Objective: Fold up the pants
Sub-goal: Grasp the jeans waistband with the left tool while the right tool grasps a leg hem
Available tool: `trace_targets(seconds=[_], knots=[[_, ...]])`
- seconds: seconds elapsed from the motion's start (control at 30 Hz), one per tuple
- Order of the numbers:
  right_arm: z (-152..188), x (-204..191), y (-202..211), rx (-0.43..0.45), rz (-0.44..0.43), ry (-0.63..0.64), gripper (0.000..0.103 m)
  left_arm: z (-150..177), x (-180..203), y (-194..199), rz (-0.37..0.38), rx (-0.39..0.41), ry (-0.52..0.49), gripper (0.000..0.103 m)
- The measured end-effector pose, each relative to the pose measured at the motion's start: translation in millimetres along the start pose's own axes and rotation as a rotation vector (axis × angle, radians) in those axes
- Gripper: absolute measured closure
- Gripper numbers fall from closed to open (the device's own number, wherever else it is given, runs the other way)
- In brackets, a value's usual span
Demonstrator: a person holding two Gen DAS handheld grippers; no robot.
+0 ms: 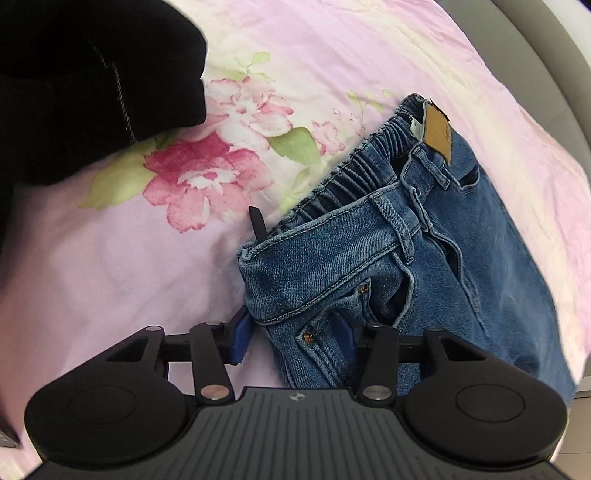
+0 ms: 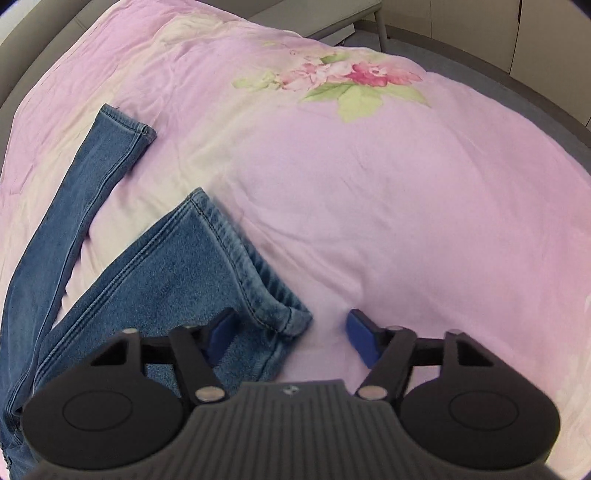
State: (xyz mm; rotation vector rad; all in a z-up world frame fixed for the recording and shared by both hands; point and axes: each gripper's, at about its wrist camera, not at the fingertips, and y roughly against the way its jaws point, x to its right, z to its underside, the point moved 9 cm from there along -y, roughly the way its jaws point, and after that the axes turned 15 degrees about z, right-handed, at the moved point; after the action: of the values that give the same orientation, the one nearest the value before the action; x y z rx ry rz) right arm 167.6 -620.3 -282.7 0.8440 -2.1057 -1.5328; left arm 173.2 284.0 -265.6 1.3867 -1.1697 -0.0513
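Blue jeans [image 1: 424, 258] lie on a pink flowered bedsheet [image 1: 332, 55]. In the left wrist view the elastic waistband [image 1: 354, 181] with its tan patch runs up to the right. My left gripper [image 1: 292, 333] points down over the waist's near corner. Its blue pads [image 1: 242, 334] stand close on either side of the denim, and I see no pinch. In the right wrist view two legs spread apart, one hem [image 2: 129, 125] far left, the other hem [image 2: 258, 280] near. My right gripper [image 2: 292, 336] straddles that near hem's corner, open, its right pad [image 2: 364, 339] apart from the cloth.
Dark black clothing [image 1: 92, 81] fills the upper left of the left wrist view. A small black tab [image 1: 258, 225] sticks up beside the waistband. The sheet [image 2: 406, 203] stretches to the right of the legs. Beyond the bed are a grey bench [image 2: 332, 18] and floor.
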Motion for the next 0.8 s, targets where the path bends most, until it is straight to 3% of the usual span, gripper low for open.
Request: trace_targets(seconds=[0.13,0.27,0.4,0.53,0.63,0.8], knots=[[-13,-11,18,0.029,-0.005,0.001,0.083,-1,12,8,-0.064,0.049,-0.047,0.065],[-44,-34,60,0.120,-0.058,-0.017,0.086,-15,43,36,-0.032,0.117,-0.107,0.080],[-89,-72,121,0.260,-0.127,-0.005,0.087,-38,86,69,-0.005,0.198,-0.169,0.084],[-115,-77,190,0.423,-0.200,-0.013,0.087,-49,105,95,0.018,0.239,-0.189,0.084],[-111,-47,185,0.376,-0.165,-0.044,0.088,-39,91,93,0.032,0.192,-0.151,0.084],[-48,20,98,0.181,-0.033,-0.089,0.089,-12,55,64,-0.064,0.093,-0.143,0.084]])
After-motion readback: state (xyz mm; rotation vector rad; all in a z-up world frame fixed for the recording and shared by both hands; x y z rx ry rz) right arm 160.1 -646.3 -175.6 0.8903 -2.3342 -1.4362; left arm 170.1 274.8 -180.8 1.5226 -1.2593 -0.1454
